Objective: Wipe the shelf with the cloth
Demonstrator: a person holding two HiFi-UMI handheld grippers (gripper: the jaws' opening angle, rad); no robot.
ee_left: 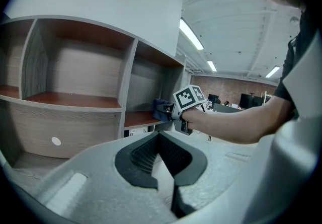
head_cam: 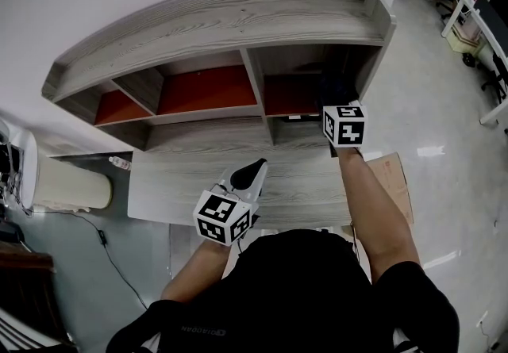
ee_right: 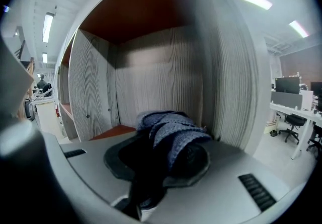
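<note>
Right gripper [ee_right: 165,160] pinching blue cloth [ee_right: 173,128] inside shelf [head_cam: 238,17] compartment; left gripper [ee_left: 160,142] pressed together, empty

The shelf [head_cam: 238,22] is a grey wood-grain unit with a curved top, standing at the back of the worktop [head_cam: 182,181]. Upright dividers split it into open compartments with reddish-orange boards. The cloth [ee_right: 173,130] is blue-grey knit fabric, bunched into thick folds and pinched in the right gripper [ee_right: 161,160]. It sits inside the rightmost compartment, close to that compartment's right wall and above its red board. Whether it touches the board cannot be made out.
</note>
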